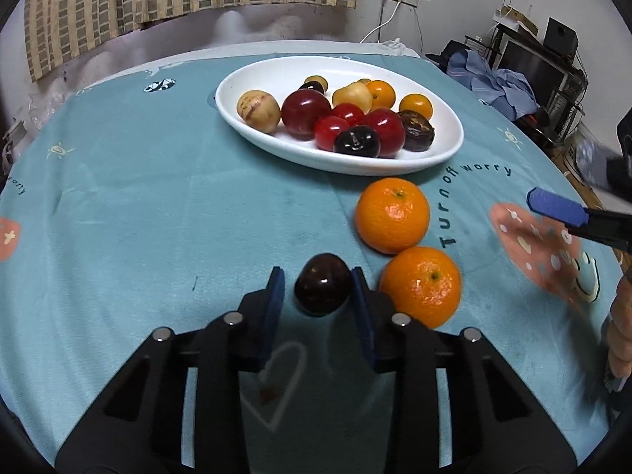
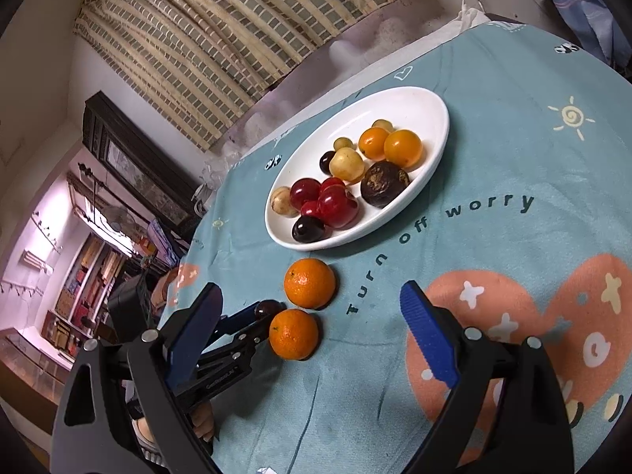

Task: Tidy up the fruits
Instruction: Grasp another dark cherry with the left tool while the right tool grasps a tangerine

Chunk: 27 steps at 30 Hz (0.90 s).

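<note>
A dark round fruit (image 1: 322, 290) lies on the teal cloth at the tips of my left gripper (image 1: 318, 276). The blue pads close in on both of its sides, and the gripper is shut on it. Two oranges (image 1: 392, 215) (image 1: 420, 286) sit just right of it, touching each other. Beyond them a white oval plate (image 1: 252, 79) holds several red, dark, yellow and orange fruits. My right gripper (image 2: 310, 288) hovers open above the cloth with nothing between its pads. From it, the oranges (image 2: 309, 282) (image 2: 293, 333), the plate (image 2: 395, 106) and the left gripper (image 2: 266, 314) lie ahead.
The round table wears a teal cloth (image 1: 138, 197) printed with pink hearts and words. One blue fingertip (image 1: 553, 207) of the right gripper shows at the right edge. A hand (image 1: 620, 335) is beside it. Furniture and clothes stand beyond the table's far right.
</note>
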{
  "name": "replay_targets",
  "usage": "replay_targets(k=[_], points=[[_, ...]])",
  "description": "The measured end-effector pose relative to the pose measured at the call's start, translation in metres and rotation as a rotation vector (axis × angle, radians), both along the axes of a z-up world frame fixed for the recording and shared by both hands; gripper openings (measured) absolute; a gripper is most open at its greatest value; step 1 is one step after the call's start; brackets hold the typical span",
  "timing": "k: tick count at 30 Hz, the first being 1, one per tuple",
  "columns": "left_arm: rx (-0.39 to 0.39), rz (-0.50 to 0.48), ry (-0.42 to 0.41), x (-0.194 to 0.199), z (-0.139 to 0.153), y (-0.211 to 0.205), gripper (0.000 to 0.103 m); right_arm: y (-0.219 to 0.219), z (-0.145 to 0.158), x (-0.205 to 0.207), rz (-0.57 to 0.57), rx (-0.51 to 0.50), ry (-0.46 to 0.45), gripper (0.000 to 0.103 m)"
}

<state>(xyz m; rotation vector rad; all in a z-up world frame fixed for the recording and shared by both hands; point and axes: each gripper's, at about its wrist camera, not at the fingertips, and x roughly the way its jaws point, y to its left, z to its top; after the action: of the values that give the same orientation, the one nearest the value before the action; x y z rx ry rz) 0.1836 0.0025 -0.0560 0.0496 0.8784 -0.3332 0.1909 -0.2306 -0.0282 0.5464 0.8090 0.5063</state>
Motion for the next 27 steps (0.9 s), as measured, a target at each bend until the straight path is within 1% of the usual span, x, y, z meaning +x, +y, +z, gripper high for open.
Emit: replay_targets(k=[2,4,7,11,12,13,15,18,20,21,24,26,27], points=[[-0.009,0.001,0.003,0.001,0.000,0.000,0.033,0.004,0.000,-0.001,0.010,-0.015,-0.009,0.092],[-0.015,0.001,0.003,0.002,0.000,0.000,0.029,0.006,-0.001,-0.001,0.022,-0.020,-0.010,0.092],[-0.016,0.004,0.000,0.000,0.001,0.001,0.028,0.008,-0.007,0.001,0.036,0.006,0.009,0.092],[0.012,0.033,-0.011,-0.002,0.003,0.008,0.028,0.012,-0.013,0.001,0.057,0.034,0.035,0.091],[0.023,0.047,-0.016,-0.002,0.003,0.010,0.028,0.015,-0.013,0.000,0.065,0.023,0.031,0.089],[0.032,0.058,-0.020,-0.002,0.003,0.012,0.028,0.019,-0.012,-0.002,0.077,0.000,0.021,0.085],[0.042,0.082,-0.022,-0.001,0.004,0.018,0.028,0.031,-0.008,-0.007,0.095,-0.072,-0.015,0.081],[0.044,0.118,-0.014,0.002,0.004,0.026,0.028,0.060,-0.004,-0.015,0.149,-0.262,-0.099,0.073],[0.031,0.124,-0.007,0.004,0.003,0.031,0.028,0.084,-0.008,-0.021,0.207,-0.379,-0.137,0.071],[0.032,0.124,-0.008,0.004,0.003,0.031,0.028,0.092,-0.010,-0.022,0.230,-0.410,-0.140,0.067],[0.042,0.121,-0.010,0.004,0.002,0.029,0.028,0.111,-0.016,-0.023,0.260,-0.492,-0.152,0.062],[0.036,0.122,-0.008,0.004,0.002,0.029,0.028,0.116,-0.020,-0.023,0.250,-0.549,-0.168,0.060],[0.036,0.122,-0.007,0.004,0.001,0.029,0.028,0.117,-0.023,-0.021,0.247,-0.569,-0.164,0.057]])
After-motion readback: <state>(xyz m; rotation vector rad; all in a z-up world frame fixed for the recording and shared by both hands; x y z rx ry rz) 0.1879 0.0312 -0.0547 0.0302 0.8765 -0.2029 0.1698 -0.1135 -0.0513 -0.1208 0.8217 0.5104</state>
